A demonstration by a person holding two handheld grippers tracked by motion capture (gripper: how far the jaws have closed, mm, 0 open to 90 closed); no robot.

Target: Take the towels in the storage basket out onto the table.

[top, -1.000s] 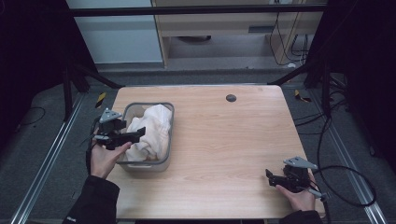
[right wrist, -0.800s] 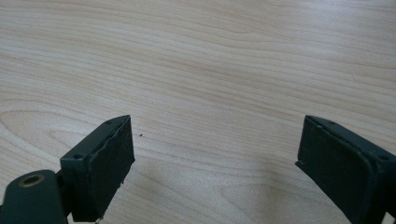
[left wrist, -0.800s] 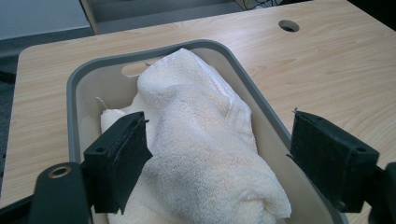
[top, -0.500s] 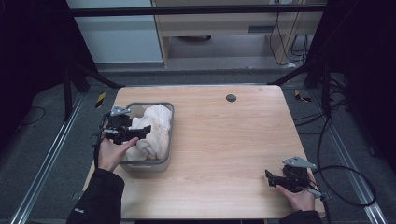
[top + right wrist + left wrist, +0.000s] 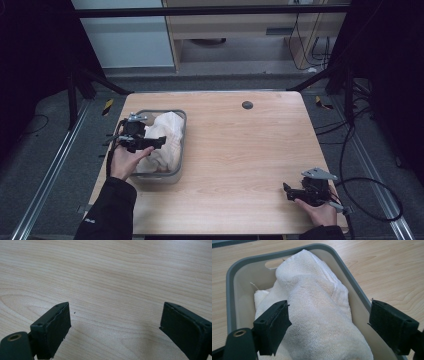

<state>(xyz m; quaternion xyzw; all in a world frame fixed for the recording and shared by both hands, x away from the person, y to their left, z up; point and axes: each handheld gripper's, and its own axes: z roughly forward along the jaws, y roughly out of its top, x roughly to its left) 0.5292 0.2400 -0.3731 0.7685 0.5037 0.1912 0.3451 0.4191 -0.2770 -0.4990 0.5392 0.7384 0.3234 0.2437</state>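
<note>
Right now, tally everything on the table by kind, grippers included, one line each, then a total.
Grippers: 2, the left gripper and the right gripper
Grey bins: 1, the bin
White towels: 1, the towel, lying in the bin
Dark round discs: 1, the disc near the table's far edge
Total: 5

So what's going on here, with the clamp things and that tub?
A person sits at a wooden table with a two-jawed claw in each hand. The left claw is open and poised over a white towel bundled in a grey plastic tub, its jaws either side of the towel but not yet closed on it. The right claw is open too, low over bare wood near the table's front right corner.
</note>
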